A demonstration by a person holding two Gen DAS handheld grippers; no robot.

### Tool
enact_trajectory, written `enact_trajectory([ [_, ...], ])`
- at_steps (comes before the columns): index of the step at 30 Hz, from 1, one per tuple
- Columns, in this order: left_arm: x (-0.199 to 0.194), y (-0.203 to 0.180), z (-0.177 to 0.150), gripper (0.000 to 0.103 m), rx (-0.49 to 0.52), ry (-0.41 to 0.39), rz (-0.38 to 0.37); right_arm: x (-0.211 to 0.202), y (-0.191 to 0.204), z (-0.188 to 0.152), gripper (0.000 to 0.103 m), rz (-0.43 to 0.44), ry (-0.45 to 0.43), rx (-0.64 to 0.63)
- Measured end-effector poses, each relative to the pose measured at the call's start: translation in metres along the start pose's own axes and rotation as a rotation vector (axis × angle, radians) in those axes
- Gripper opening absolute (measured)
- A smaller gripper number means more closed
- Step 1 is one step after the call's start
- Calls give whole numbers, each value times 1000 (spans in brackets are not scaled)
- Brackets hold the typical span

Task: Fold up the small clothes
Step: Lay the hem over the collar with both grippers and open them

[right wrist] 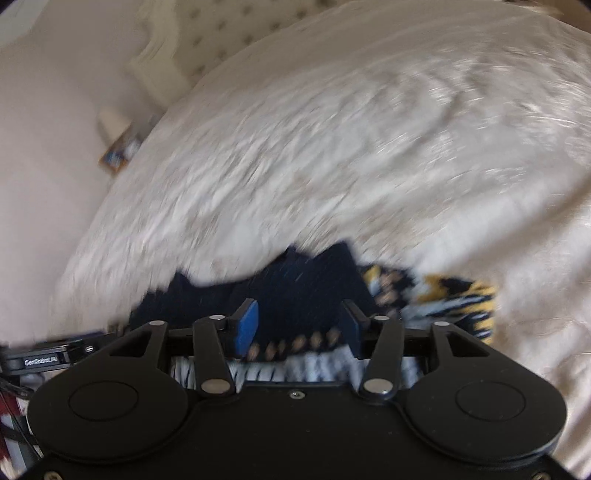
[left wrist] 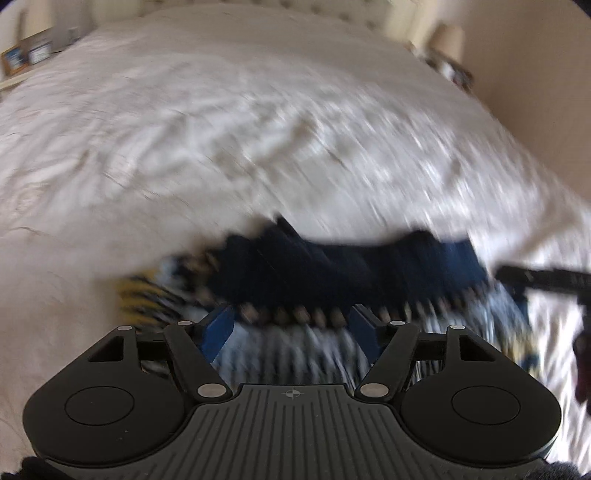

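A small garment lies on the white bed cover; the picture is blurred. Its navy part is at the far side, a blue-and-white striped part is nearer, and a yellow and black patterned end is at the left. My left gripper hangs just over the striped part, open, blue pads apart and not pressing cloth. In the right wrist view the navy part and yellow end show. My right gripper is open above the garment's edge. Each view shows the other gripper at its side.
A tufted headboard stands at the far end of the bed. A bedside surface with framed pictures is at the far left, and a lamp at the far right. White bed cover stretches beyond the garment.
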State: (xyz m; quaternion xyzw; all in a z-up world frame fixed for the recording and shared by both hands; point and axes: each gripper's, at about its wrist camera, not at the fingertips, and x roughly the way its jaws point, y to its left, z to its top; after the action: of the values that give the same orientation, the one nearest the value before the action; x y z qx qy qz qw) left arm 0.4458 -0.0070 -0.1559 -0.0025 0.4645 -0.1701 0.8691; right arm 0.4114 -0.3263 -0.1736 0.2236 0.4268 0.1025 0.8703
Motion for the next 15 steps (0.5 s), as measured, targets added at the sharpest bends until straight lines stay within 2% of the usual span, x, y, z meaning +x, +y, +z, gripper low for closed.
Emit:
enact_trajectory([
  [3, 15, -9, -17, 68, 56, 57, -2, 15, 20, -9, 59, 21, 67, -113],
  [6, 31, 0, -34, 68, 84, 115, 64, 32, 29, -17, 59, -47, 134, -238],
  [9, 32, 16, -44, 68, 115, 101, 45, 43, 13, -21, 55, -173, 164, -268],
  [11, 29, 20, -44, 68, 135, 99, 41, 42, 3, -21, 54, -184, 158, -256],
  [15, 24, 18, -44, 68, 162, 99, 52, 41, 7, -22, 54, -199, 155, -306],
])
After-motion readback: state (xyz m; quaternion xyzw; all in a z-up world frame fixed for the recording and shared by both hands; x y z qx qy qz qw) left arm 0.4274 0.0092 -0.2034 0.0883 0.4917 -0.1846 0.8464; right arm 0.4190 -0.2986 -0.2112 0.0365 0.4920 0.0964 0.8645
